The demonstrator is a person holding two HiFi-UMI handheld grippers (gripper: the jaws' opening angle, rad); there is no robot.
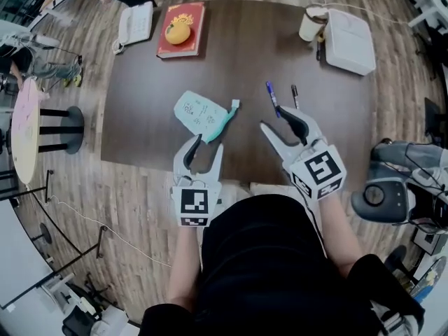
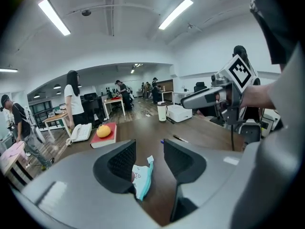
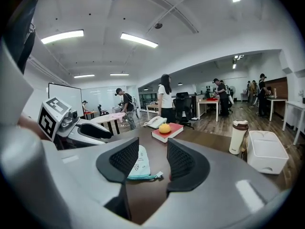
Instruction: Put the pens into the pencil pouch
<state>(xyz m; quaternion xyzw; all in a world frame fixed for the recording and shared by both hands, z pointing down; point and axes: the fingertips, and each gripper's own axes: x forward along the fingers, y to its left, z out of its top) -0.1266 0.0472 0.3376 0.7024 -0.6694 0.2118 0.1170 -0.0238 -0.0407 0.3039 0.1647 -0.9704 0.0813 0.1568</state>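
With both spread and empty, the left tongs (image 1: 208,144) should, I think, hold the pencil pouch (image 1: 201,115) just before them on the bench (image 1: 140,117) while the right tongs (image 1: 273,117) take the nearby pens (image 1: 271,96).

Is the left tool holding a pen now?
No, the left tool is open, gripping nothing, and the blue pen and black pen lie on the table.

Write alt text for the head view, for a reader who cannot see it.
Seen from above, a person holds an open tool in each hand over a dark table: the left tool points at a pale green pouch, and the right tool is close to a blue pen and a black pen. A red book lies beyond.
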